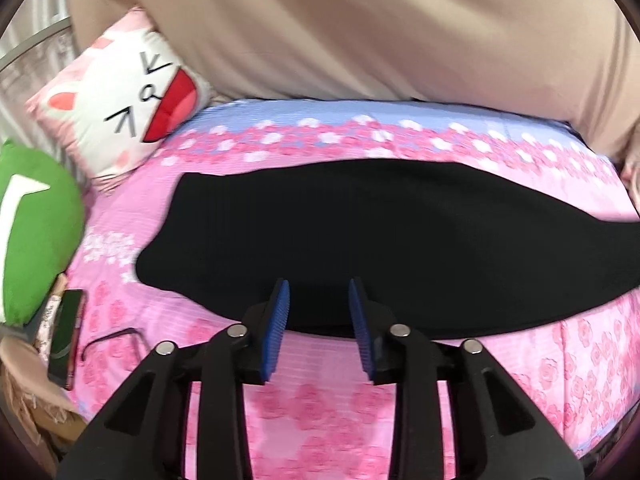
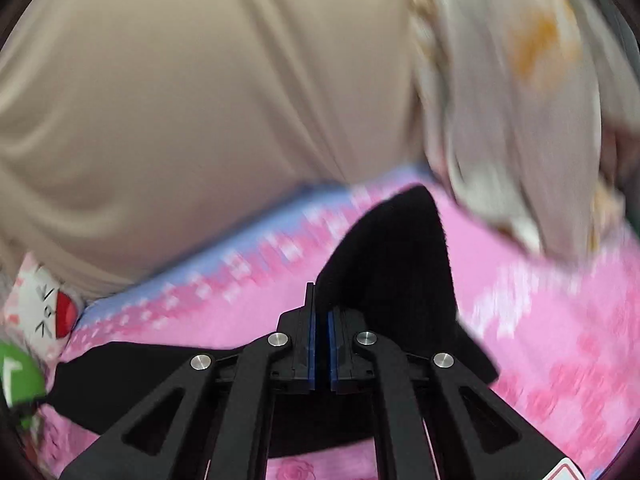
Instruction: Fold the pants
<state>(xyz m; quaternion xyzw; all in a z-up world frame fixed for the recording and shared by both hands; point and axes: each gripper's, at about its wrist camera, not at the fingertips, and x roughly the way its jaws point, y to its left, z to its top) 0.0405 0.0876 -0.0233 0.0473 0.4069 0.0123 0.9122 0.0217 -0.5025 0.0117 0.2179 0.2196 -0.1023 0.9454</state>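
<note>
my right hand-held gripper (image 2: 322, 320) is clenched on an end of the black pants (image 1: 360, 240), lifting it off the bed (image 1: 320, 412). my left hand-held gripper (image 1: 318, 300) hangs released just before their near edge; next i judge the lifted end should be carried across.

- We see a bed (image 1: 320, 408) as the supporting surface, covered by a pink sheet with a rose print and a blue band with white blossoms along its far side.
- Black pants (image 1: 360, 240) lie flat across the middle of the sheet.
- A white cat-face pillow (image 1: 124, 108) rests at the far left corner.
- A green cushion (image 1: 36, 232) sits at the left edge, just beside the pillow.
- A dark phone (image 1: 66, 332) and a pair of glasses (image 1: 114, 340) lie near the left edge.
</note>
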